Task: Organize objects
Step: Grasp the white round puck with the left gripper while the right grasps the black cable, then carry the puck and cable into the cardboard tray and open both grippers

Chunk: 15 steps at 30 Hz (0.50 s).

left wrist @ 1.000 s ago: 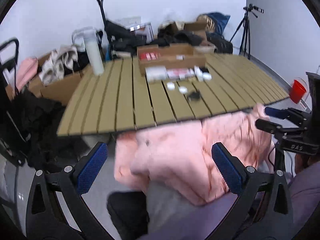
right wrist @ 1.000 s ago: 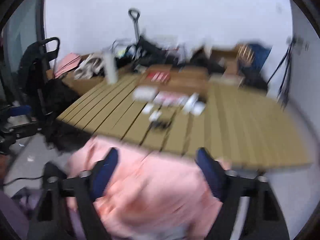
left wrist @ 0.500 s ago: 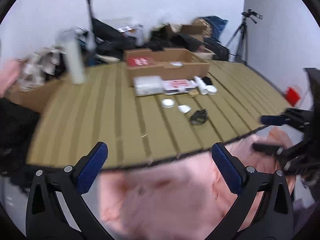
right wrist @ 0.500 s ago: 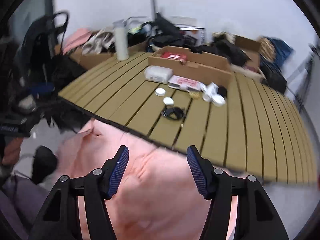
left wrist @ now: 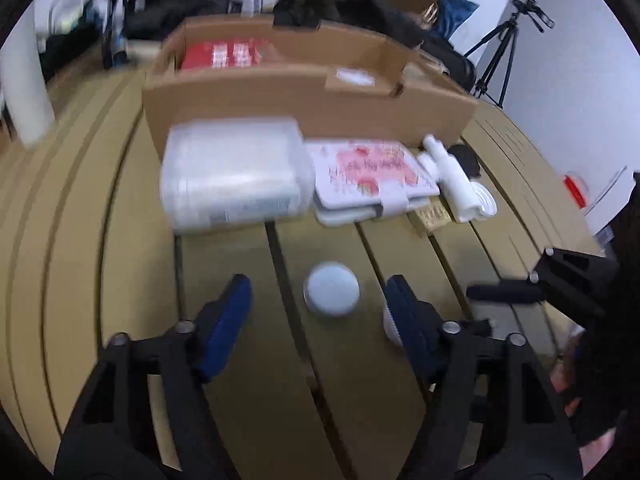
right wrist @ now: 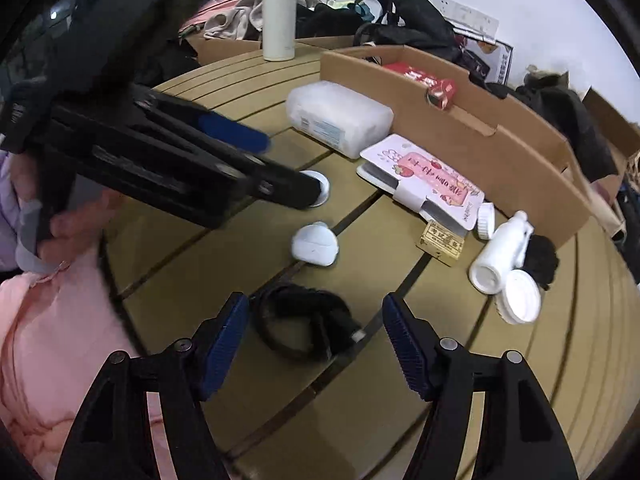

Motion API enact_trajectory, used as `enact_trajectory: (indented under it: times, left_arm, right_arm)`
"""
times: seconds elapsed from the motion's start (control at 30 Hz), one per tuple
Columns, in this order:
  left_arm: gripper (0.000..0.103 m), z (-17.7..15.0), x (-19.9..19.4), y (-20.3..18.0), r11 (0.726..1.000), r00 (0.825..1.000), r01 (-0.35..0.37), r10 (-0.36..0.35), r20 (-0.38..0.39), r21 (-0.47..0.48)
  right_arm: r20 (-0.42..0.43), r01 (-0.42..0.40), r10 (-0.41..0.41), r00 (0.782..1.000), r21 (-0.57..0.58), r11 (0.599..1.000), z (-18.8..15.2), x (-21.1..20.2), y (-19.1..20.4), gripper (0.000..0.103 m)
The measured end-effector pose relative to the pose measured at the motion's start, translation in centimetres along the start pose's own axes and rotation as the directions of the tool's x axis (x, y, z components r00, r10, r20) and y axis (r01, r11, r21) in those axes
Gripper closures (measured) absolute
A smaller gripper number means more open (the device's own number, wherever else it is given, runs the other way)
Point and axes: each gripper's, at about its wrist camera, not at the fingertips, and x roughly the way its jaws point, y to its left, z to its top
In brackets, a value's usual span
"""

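Note:
My left gripper (left wrist: 318,300) is open, its blue pads either side of a small round white jar (left wrist: 331,294) on the slatted table (left wrist: 120,280). In the right wrist view that gripper (right wrist: 280,168) reaches in from the left, one finger covering part of the jar (right wrist: 320,184). My right gripper (right wrist: 314,326) is open over a coiled black cable (right wrist: 308,326). A white earbud case (right wrist: 315,244) lies between jar and cable. The long cardboard box (left wrist: 308,96) stands behind, with a red packet (left wrist: 228,54) inside.
In front of the box lie a clear wipes pack (left wrist: 236,172), a pink-and-white card pack (left wrist: 372,178), a white bottle (right wrist: 502,256), a white lid (right wrist: 518,296), a small tan box (right wrist: 440,242) and a black cloth lump (right wrist: 540,260). A white flask (right wrist: 279,10) stands far back.
Both grippers have moved forward from over the pink jacket to above the table. The left now brackets the white jar, the right the black cable.

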Motion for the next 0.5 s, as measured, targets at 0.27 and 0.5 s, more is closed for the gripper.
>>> enact_trajectory:
  times: [0.27, 0.5]
  left_arm:
    - [0.078, -0.9, -0.2, -1.7, 0.987, 0.992, -0.122, 0.123, -0.002, 0.109]
    - [0.078, -2.7, -11.8, -2.7, 0.985, 0.99, -0.12, 0.108, 0.096, 0.123]
  right_arm:
    - [0.048, 0.065, -0.062, 0.997, -0.048, 0.997, -0.6, 0.2, 1.1, 0.05]
    - [0.104, 0.187, -0.181, 0.978, -0.045, 0.981, 0.0, -5.4, 2.3, 0.051]
